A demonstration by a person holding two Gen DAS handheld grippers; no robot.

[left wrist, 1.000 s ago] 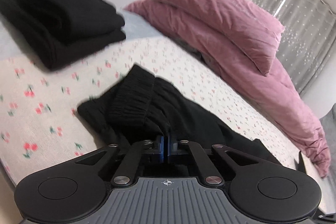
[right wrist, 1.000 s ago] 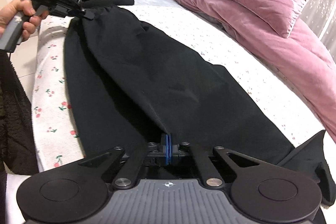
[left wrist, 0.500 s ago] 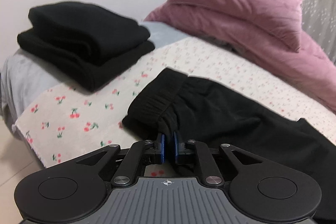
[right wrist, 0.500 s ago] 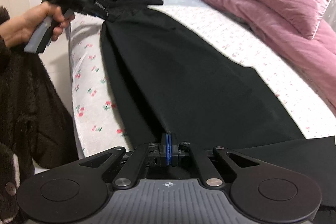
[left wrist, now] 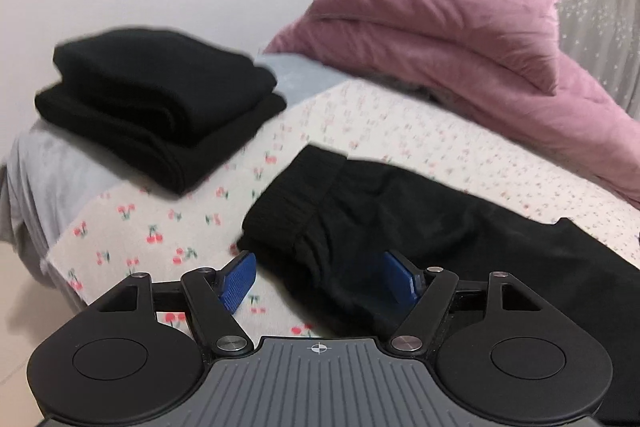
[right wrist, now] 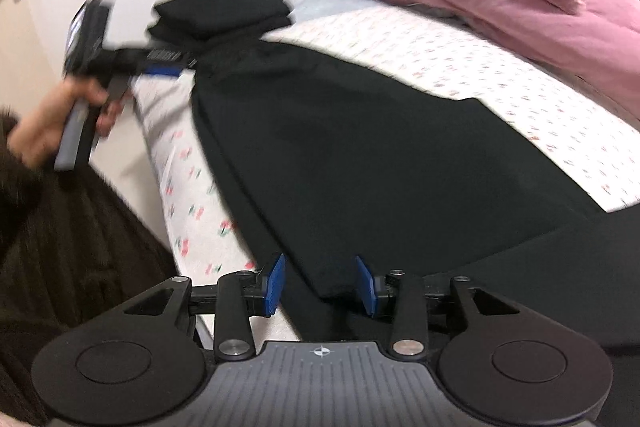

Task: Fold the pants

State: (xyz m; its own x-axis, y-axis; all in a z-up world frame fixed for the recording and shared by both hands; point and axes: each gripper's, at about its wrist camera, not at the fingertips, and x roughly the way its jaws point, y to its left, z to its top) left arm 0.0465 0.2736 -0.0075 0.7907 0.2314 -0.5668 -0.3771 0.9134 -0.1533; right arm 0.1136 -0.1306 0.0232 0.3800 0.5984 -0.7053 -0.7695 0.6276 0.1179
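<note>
Left gripper (left wrist: 319,279): blue pads spread wide and opening, neither pressing cloth. The black pants (left wrist: 400,227) lie just ahead of it on the cherry-print sheet (left wrist: 160,227), the ribbed waistband (left wrist: 292,199) nearest, its corner lying between the jaws.

Beyond the waistband, further left: a stack of folded black garments (left wrist: 160,99). Far right: pink duvet (left wrist: 460,39).

Right gripper (right wrist: 320,285): jaws parted and opening, a fold edge of the pants (right wrist: 360,155) lying loose between them, pads clear of it. The cloth runs away from this gripper toward the left gripper (right wrist: 160,67), blurred, gripped by a hand (right wrist: 52,127).
</note>
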